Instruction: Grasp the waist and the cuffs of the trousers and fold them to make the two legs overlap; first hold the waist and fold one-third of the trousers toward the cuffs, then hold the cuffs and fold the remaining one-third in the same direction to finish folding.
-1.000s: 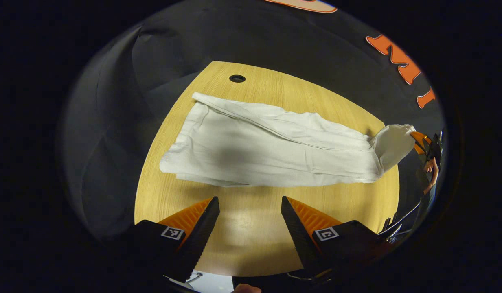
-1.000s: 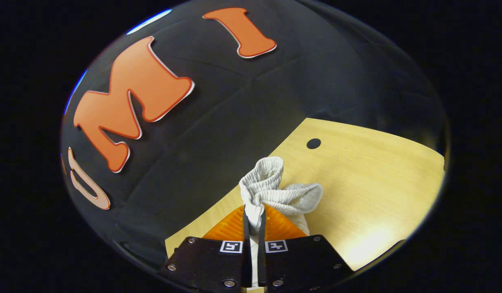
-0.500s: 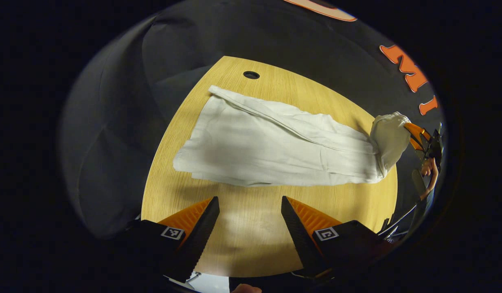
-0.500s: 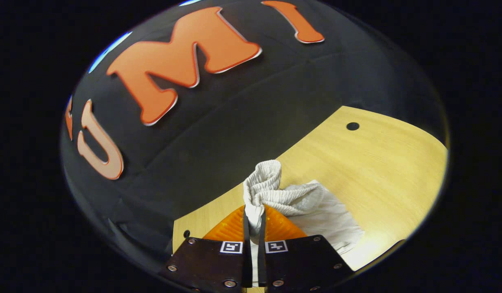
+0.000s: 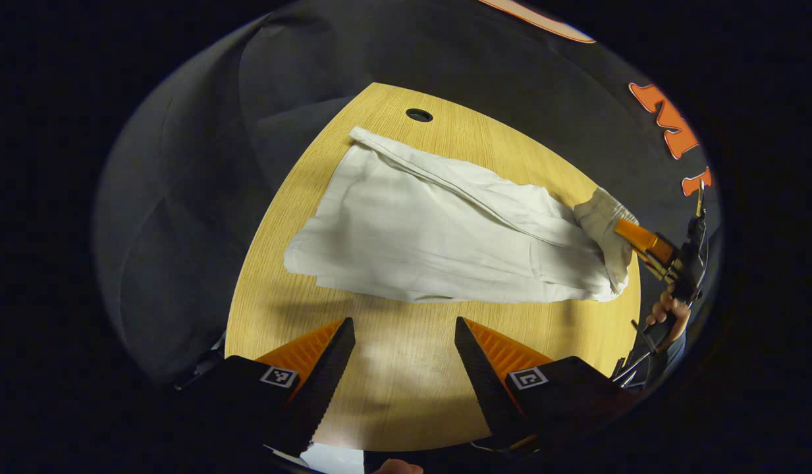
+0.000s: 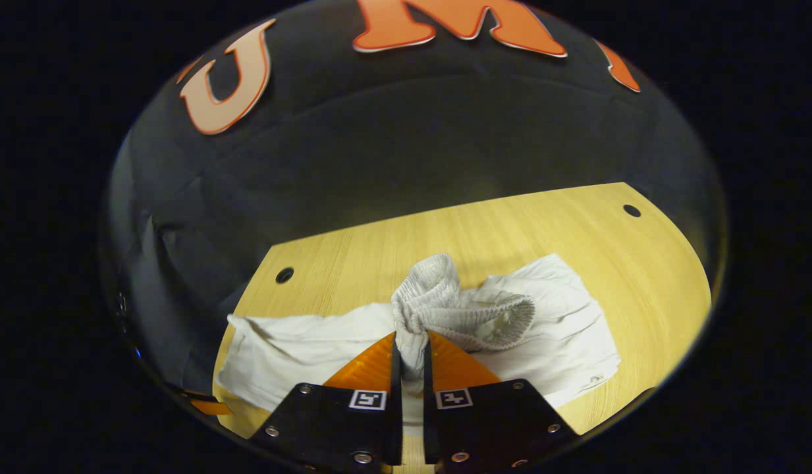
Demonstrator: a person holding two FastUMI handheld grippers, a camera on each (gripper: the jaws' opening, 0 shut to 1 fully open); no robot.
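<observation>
The trousers [image 5: 438, 240] are spread on the table [image 5: 406, 368]. Their waist [image 6: 445, 309] is pinched by the right gripper [image 6: 409, 349]. The left gripper [image 5: 406, 342] is held open near the trousers, over bare table.

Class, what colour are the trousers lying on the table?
White, plain, no pattern. The trousers show best in the left gripper view, on the wooden table.

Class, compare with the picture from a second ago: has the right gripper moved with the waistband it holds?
Yes. In the left gripper view, the right gripper and the pinched waistband have come in from beyond the table edge to over the tabletop, toward the cuffs.
</observation>
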